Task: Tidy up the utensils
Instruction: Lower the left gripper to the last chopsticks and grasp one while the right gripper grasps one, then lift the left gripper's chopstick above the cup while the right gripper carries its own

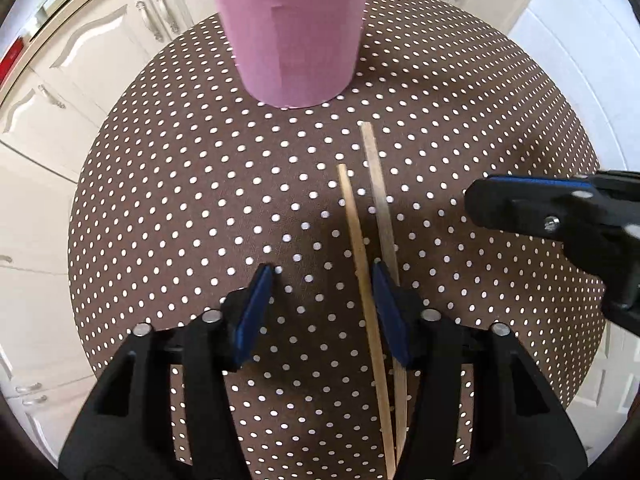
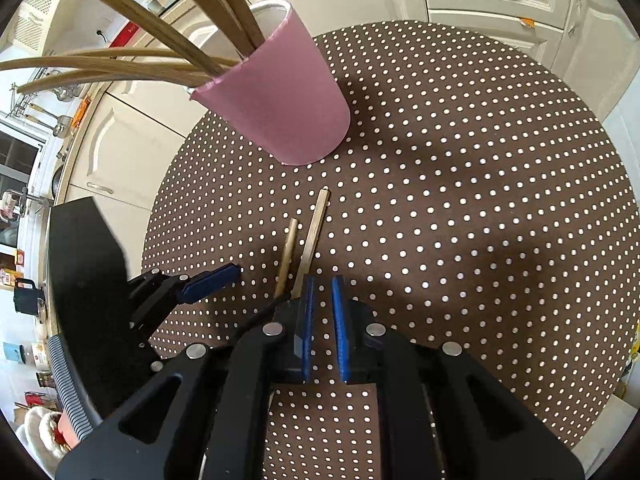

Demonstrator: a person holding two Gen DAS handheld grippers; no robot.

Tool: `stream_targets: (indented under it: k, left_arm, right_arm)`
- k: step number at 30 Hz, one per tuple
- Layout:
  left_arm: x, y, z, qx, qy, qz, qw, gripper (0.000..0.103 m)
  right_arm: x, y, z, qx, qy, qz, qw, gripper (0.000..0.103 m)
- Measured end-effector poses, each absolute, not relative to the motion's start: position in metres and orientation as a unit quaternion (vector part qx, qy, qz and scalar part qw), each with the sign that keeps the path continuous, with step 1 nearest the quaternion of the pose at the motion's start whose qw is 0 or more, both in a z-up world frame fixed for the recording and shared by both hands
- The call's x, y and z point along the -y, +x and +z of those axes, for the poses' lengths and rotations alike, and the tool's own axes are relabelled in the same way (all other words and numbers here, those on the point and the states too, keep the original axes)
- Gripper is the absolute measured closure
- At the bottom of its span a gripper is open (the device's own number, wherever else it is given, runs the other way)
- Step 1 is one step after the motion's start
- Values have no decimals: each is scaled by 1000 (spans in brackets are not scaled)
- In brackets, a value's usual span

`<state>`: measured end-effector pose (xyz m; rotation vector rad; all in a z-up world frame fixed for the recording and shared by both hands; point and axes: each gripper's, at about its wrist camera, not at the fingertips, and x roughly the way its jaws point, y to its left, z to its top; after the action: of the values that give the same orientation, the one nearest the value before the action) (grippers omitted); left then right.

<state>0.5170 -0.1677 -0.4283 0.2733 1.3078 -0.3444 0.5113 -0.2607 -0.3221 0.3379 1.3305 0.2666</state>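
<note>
Two wooden chopsticks (image 1: 362,248) lie side by side on the round polka-dot table (image 1: 180,200), pointing at a pink cup (image 1: 290,32). My left gripper (image 1: 322,276) is open just above the table; one stick runs between its fingers, close to the right pad (image 1: 386,304), the other passes under that pad. In the right wrist view the pink cup (image 2: 280,100) holds several wooden utensils (image 2: 120,68). The chopsticks (image 2: 304,244) lie in front of my right gripper (image 2: 322,284), whose jaws stand nearly closed with a narrow gap and nothing between them. It hovers right of the left gripper (image 2: 212,280).
White kitchen cabinets (image 1: 88,52) surround the table on the far and left sides. A counter with small items (image 2: 24,280) shows at the left in the right wrist view. The table's dotted brown cloth (image 2: 480,200) stretches to the right of the chopsticks.
</note>
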Motion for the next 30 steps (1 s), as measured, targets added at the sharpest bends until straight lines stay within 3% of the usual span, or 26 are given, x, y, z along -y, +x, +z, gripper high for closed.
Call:
stream_targets:
  k: [4, 7, 21, 30]
  left_arm:
    - [151, 518, -427, -605, 105, -147, 775, 91]
    - [143, 519, -428, -608, 95, -137, 777, 95]
    - [83, 508, -405, -602, 9, -111, 791, 97]
    - [58, 492, -370, -579, -3, -115, 808, 97]
  right_arm:
    - [253, 518, -332, -625, 162, 126, 753, 90]
    - [242, 523, -339, -635, 155, 126, 746, 90]
    - [207, 542, -355, -658, 114, 100, 738, 91]
    - [194, 540, -354, -646, 99, 105, 750, 97]
